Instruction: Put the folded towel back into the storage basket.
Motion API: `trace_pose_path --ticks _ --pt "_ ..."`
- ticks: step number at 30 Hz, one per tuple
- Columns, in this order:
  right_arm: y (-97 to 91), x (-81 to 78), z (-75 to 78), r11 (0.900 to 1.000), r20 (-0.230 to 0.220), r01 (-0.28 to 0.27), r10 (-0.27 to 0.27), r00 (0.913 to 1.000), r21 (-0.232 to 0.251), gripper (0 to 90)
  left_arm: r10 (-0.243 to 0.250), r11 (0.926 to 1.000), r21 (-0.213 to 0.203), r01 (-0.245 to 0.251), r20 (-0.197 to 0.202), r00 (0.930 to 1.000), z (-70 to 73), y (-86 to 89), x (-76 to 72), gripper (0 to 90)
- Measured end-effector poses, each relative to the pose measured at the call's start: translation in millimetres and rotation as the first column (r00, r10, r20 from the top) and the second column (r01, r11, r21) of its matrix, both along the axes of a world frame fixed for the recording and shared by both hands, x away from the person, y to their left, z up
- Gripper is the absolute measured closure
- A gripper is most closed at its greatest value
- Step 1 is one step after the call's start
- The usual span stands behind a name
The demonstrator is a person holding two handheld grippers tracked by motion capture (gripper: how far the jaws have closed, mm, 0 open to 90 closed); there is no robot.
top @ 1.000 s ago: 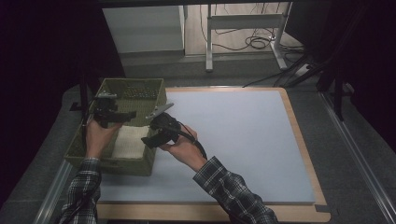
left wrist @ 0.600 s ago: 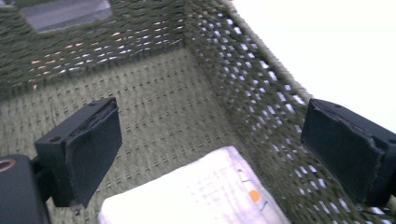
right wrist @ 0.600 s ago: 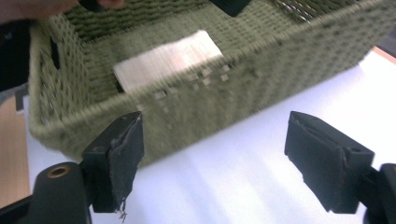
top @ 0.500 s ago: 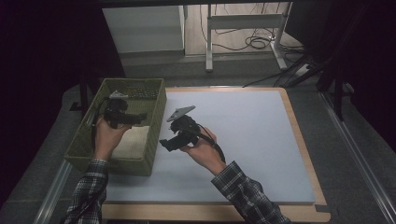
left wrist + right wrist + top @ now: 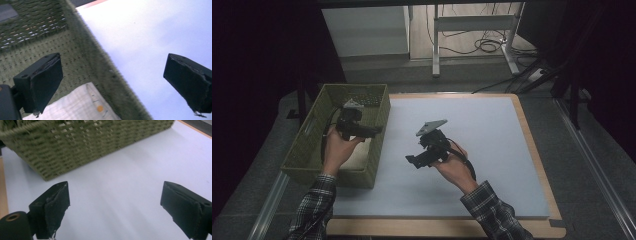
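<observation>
One folded white cloth is the thing to watch: it lies on the floor of the green woven basket, toward its near end, at the left of the table, with no jaw touching it. The left gripper hangs just above the basket's right wall, and its jaws have just been opening – they stand wide with nothing between them, the cloth below one pad and the pale mat below the other. The likeliest slip, I judge, starts there: if that hand drops or swings left while it straddles the wall, a pad could knock the rim and shove the light basket along the mat, or hook a corner of the cloth and drag it up and over the side. Its trailing cable loops down near the basket's inside too, so a quick pull away could snag the weave and tilt the whole thing. The right gripper is over the mat, to the right of the basket and apart from it, pointing toward the near right wall; its jaws have also just been opening and are wide and empty. A careless sweep to the left could drive it into that wall – or into the other gripper, since the two are not far apart. Whether the cloth sits fully flat I cannot tell, so a loose fold may rise above the rim.
</observation>
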State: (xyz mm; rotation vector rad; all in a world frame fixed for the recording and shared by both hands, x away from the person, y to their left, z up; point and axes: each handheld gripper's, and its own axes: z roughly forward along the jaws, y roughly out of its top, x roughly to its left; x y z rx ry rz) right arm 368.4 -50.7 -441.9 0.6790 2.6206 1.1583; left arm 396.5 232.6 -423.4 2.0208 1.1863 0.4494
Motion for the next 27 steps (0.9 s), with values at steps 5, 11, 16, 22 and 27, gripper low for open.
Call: trace_pose_path --ticks 5,11,16,22,27 --pt "-21.9 -0.8 -5.6 0.9998 0.002 0.019 -0.019 0.9998 -0.009 6.2 -0.035 0.9993 0.012 0.036 -0.009 0.9993 0.0 -20.4 -2.4 2.3" --pt "-50.9 -2.1 -10.5 0.9984 0.005 0.056 -0.055 0.9984 -0.006 4.9 -0.067 0.9972 0.032 0.067 -0.013 0.9977 -1.8 -45.9 -5.6 1.8" --pt "-73.0 -5.9 -12.0 0.9968 0.015 0.079 -0.079 0.9968 -0.011 4.5 -0.090 0.9945 0.051 0.091 -0.017 0.9958 -2.9 -65.1 -7.8 1.5" --pt "-101.8 -11.2 -14.4 0.9931 0.023 0.117 -0.117 0.9928 -0.008 4.4 -0.112 0.9910 0.074 0.112 -0.004 0.9937 -0.2 -85.7 -12.9 1.5" --pt "-119.9 -15.3 -17.9 0.9899 0.022 0.142 -0.142 0.9896 -0.003 4.4 -0.150 0.9860 0.072 0.150 -0.008 0.9886 -3.7 -106.1 -18.5 1.3"
